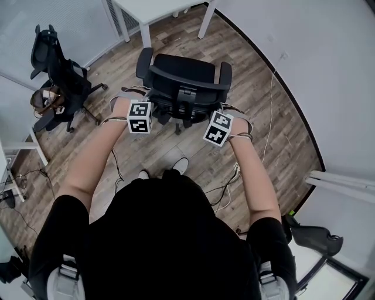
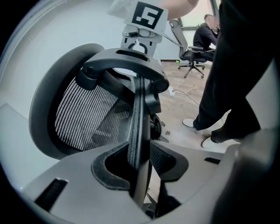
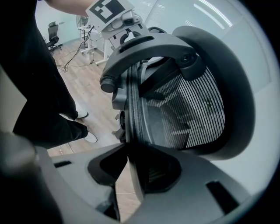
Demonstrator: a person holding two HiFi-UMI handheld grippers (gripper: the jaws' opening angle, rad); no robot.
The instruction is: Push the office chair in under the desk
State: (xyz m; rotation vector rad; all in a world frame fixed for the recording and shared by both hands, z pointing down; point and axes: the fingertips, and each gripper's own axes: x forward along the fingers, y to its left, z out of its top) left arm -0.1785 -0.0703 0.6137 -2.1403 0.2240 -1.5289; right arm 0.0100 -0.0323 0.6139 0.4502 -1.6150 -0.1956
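black-shirted person point(image 1: 164, 234) is leaning over the office chair point(image 1: 184, 73), both grippers clamping its backrest.
left gripper point(image 2: 139, 162) and right gripper point(image 3: 131, 164) are each pinching a side edge of the mesh back. the chair is standing on the wood floor point(image 1: 246, 88) just short of the white desk point(image 1: 153, 8), so the push is seemingly only beginning. no brand or writing is showing.

Black mesh office chair point(image 1: 186, 79) on brown wood-plank floor point(image 1: 258, 105), white desk point(image 1: 152, 7).
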